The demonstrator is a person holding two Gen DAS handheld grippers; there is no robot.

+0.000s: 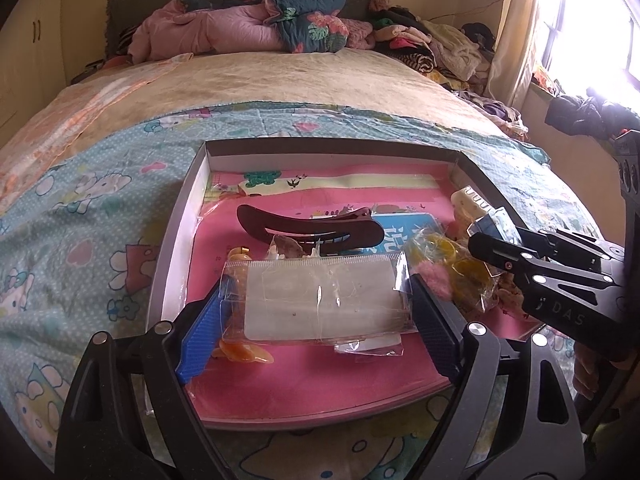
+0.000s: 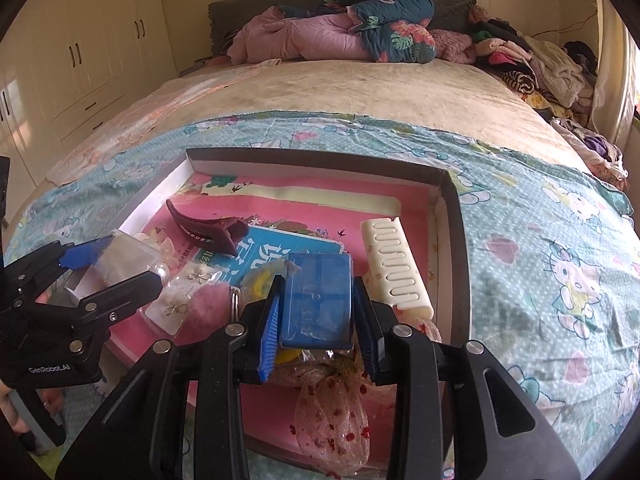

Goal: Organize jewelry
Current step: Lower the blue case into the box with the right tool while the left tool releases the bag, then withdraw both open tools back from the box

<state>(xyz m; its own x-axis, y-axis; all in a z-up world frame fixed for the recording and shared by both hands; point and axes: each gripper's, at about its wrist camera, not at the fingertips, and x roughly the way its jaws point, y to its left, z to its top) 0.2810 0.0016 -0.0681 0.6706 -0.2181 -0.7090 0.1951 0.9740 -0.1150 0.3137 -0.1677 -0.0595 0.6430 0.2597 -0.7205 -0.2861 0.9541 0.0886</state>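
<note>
Bedspread (image 2: 540,248), Hello Kitty print, is carrying a shallow grey tray (image 1: 176,240) w/ pink liner, prob. as the sorting spot for jewelry bits. Left gripper (image 1: 316,312) is standing wide, jaws bracketing a clear plastic pouch (image 1: 320,304) at 6 o'clock in the tray; pad contact I can't confirm. Right gripper (image 2: 320,316), narrower, is flanking a blue case (image 2: 318,300) toward 4 o'clock; grip unclear. Dark hair clip (image 1: 308,228) is lying mid-tray, white comb (image 2: 396,264) at 3. Readable: "GenRobot.AI", "DAS" on gripper bodies.

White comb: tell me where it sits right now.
The white comb lies in the tray along its right wall in the right wrist view, just right of the blue box between the right gripper's fingers.
</note>
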